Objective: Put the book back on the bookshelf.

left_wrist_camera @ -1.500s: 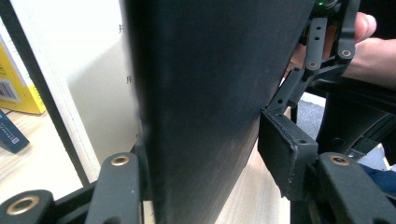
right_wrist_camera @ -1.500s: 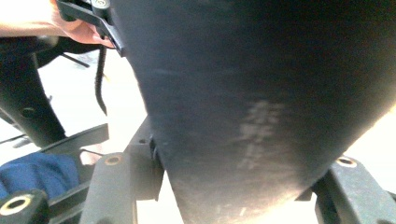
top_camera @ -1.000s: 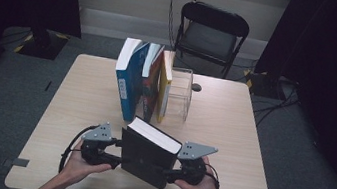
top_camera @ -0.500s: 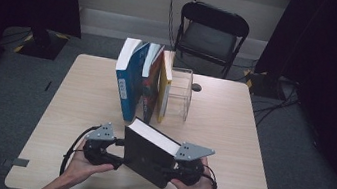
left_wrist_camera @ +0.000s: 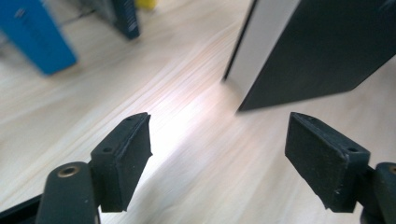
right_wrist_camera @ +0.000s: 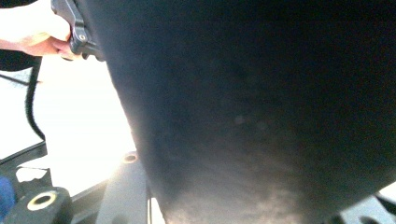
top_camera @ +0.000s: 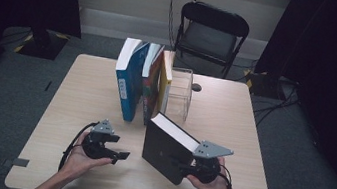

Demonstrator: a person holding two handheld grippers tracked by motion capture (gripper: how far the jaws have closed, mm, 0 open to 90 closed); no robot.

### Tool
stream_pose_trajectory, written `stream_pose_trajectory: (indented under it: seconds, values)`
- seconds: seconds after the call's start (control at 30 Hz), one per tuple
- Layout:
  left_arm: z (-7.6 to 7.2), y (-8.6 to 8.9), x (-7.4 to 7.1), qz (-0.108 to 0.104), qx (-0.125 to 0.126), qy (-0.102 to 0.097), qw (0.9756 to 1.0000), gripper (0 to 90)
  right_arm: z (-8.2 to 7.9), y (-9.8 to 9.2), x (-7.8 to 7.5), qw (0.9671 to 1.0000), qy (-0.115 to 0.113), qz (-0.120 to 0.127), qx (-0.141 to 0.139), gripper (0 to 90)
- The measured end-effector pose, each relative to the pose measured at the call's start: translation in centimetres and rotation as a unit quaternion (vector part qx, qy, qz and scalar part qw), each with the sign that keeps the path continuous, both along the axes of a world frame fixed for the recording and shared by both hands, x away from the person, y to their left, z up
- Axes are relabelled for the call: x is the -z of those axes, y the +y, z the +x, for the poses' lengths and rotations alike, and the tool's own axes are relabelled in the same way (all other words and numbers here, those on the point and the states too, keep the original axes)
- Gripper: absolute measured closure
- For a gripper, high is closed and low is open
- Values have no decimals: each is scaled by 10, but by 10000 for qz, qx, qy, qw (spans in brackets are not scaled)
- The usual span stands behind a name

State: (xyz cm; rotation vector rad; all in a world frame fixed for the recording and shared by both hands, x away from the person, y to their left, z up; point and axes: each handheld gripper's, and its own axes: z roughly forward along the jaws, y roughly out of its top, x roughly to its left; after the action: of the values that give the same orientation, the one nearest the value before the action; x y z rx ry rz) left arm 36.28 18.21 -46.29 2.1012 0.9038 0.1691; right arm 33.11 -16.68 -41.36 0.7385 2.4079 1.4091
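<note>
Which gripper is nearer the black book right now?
Right. The right gripper is at the black book, clamped on its near right corner and holding it tilted. The left gripper sits apart to the book's left, jaws just opened with nothing between them, bare table in the gap.

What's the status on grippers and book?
Left gripper open, jaws just widened, off the book. Right gripper holds book tilted. Book row ahead, path clear.
</note>
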Motion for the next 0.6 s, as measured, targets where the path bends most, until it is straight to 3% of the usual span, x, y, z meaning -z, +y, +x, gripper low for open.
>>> stream_pose_trajectory:
  seconds: [0.13,0.33,0.47,0.6]
  values:
    - [7,10,3,160,-327,-23,9993,217,6,-7,0,9998,40,19,170,525]
    - [19,26,13,512,-928,110,9943,217,14,-17,0,9987,29,34,503,524]
    - [27,30,24,840,-995,133,9914,206,19,-22,0,9974,45,53,724,525]
    - [27,27,27,1072,-1011,-68,9891,171,24,-26,0,9958,36,52,914,525]
